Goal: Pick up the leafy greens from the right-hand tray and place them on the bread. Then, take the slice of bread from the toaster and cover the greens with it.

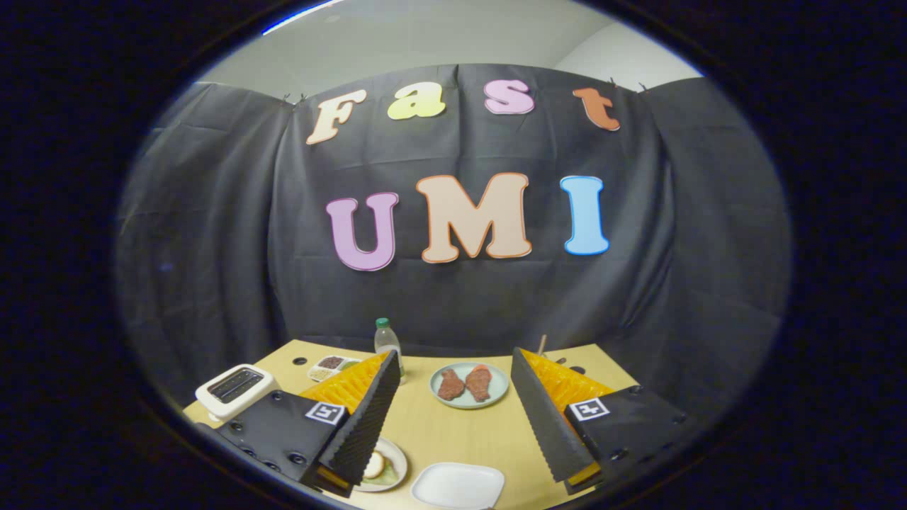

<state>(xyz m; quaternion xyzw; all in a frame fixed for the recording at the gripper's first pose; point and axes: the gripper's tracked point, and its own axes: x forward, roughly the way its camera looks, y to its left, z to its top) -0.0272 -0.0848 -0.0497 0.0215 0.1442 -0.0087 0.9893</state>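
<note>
High above the desk (453,432), the gripper (453,397) hangs wide open and empty, so a blind descent could miss the greens, seemingly on the small plate (393,464) under its left finger, near the toaster (234,389) at the left edge.

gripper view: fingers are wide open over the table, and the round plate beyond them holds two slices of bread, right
Not quite. The gripper view shows the gripper open over the table, but the round plate beyond the fingers holds two reddish-brown pieces of meat, not bread.
</note>
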